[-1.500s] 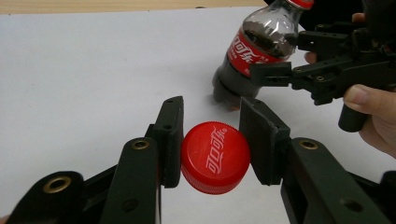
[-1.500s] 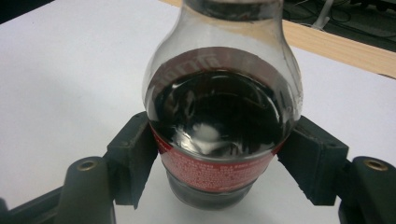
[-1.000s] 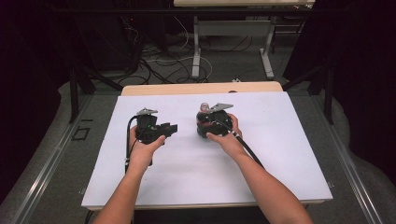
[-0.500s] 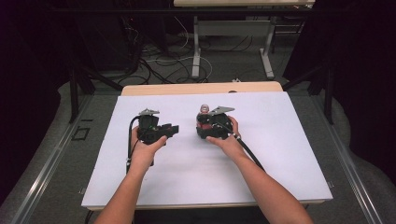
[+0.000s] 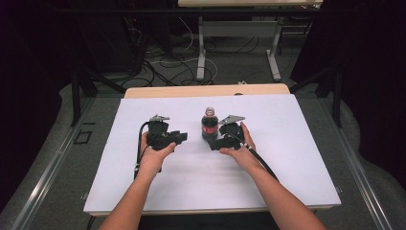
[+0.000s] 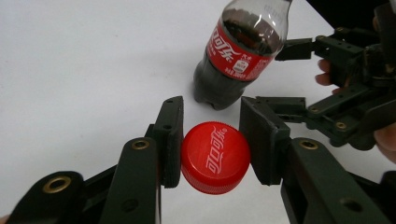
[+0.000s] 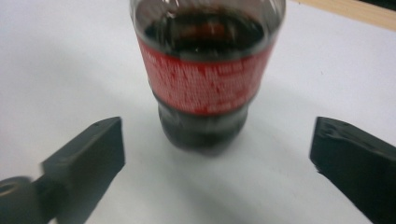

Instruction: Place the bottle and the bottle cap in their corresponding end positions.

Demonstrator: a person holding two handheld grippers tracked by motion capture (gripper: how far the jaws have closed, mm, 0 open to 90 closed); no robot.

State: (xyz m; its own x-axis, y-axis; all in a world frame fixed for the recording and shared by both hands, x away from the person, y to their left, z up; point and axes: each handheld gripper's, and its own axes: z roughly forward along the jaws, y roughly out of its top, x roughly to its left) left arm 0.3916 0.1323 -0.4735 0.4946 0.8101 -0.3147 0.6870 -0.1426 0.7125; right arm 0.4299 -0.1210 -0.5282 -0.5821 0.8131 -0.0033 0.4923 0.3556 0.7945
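cola bottle (image 5: 209, 125) upright on white desk (image 5: 297, 158), uncapped, between tools. left tool (image 6: 212, 142) clamps red cap (image 6: 215, 157), bottle mouth up and to its right. right tool (image 7: 217, 154) jaws spread wide, nearest bottle.

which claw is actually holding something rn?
The left claw: its jaws are shut on the red bottle cap. The right claw is open, jaws wide apart either side of the cola bottle, not touching it.

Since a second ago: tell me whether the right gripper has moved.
Yes. The right gripper has backed off rightward from the cola bottle, which stands in place; its jaws are open.
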